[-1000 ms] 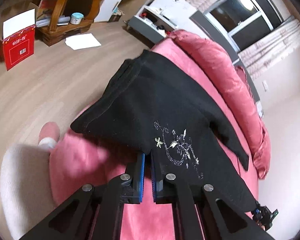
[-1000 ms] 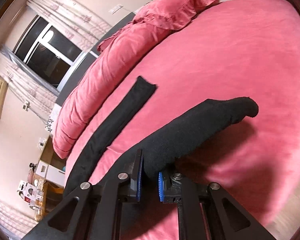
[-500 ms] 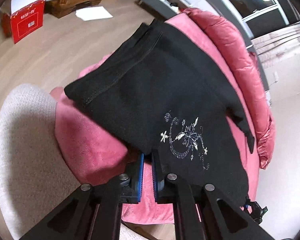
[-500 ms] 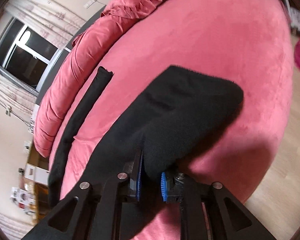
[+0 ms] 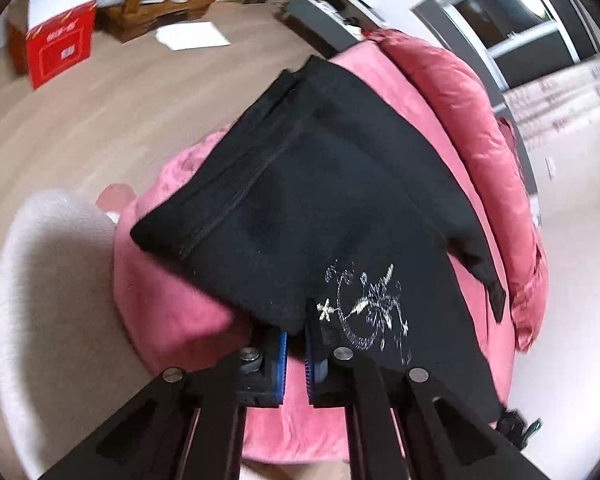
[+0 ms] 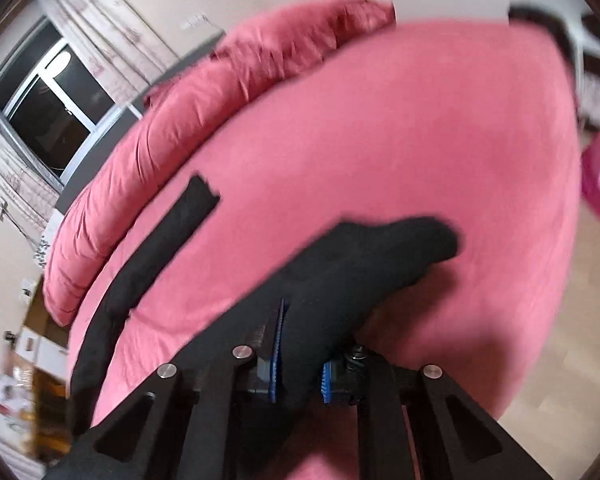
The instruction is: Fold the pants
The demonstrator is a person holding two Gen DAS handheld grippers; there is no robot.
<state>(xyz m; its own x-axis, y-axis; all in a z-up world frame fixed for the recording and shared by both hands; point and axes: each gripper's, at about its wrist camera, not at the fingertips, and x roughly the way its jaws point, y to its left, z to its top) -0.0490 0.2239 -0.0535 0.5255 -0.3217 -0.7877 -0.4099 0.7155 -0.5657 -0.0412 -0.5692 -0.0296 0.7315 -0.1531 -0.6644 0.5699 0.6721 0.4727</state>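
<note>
Both grippers, left gripper [image 5: 296, 344] and right gripper [image 6: 300, 364], are clamping thin edges of the pants [image 5: 320, 200], which are risking slipping out mid-fold over the bed [image 6: 420, 140].

The pants [image 5: 320, 200] lie spread on the bed [image 5: 172, 300], their near edge between the jaws of the left gripper [image 5: 296, 356]. A quilt [image 5: 480, 140] lies along the bed's far side, to the right of the pants. Beyond the bed, on the floor [image 5: 80, 120], a box [image 5: 58, 50] stands left of a sheet of paper [image 5: 194, 36], with a wooden shelf [image 5: 156, 4] behind them.
</note>
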